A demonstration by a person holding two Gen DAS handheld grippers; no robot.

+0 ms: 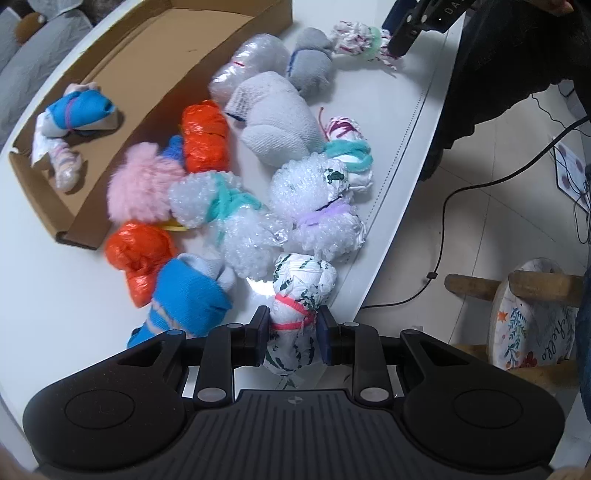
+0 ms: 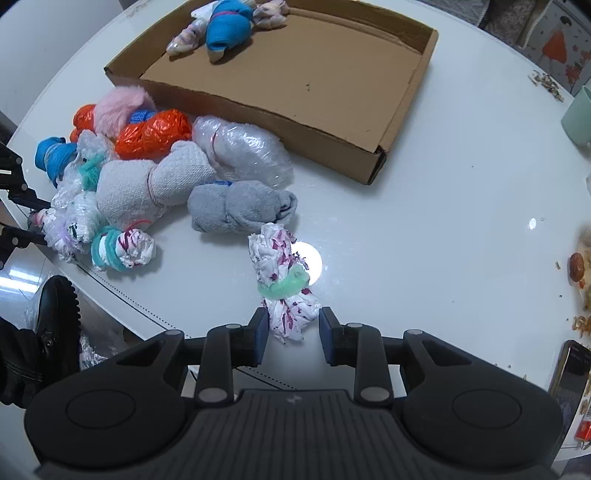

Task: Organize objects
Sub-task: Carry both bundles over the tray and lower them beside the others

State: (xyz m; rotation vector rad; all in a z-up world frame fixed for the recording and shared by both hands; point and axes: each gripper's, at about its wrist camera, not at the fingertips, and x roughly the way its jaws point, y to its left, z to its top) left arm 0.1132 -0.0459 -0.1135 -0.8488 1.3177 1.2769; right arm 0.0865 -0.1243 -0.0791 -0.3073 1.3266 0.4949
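Left gripper (image 1: 293,326) is pinching a white green-patterned bundle tied with pink cord (image 1: 299,295), pads (image 1: 261,328) pressing it at both sides near the table edge. Right gripper (image 2: 293,332) is sitting spread around the near end of a white purple-flecked bundle with a green tie (image 2: 282,273); gaps are showing on both sides, so no contact.

Cardboard tray (image 2: 369,122) is lying beyond the pile and holding a blue sock bundle (image 2: 227,26) plus a pastel striped bundle (image 2: 186,38) touching it, both in the far corner; rest of the tray floor is bare.

Loose pile is sitting just beside the tray wall: orange plastic bundles (image 1: 205,136), pink fluffy ball (image 1: 142,184), bubble-wrap bundles (image 1: 306,192), white knit roll (image 2: 147,188), grey sock roll (image 2: 240,208), clear plastic roll (image 2: 243,147), blue sock (image 1: 188,295).

Surface is a glossy white table (image 2: 443,221), crumbs and a phone (image 2: 570,369) lying at its right edge. Tiled floor (image 1: 461,229), black cable (image 1: 439,236) and wooden stool (image 1: 517,295) are showing beyond the table edge.
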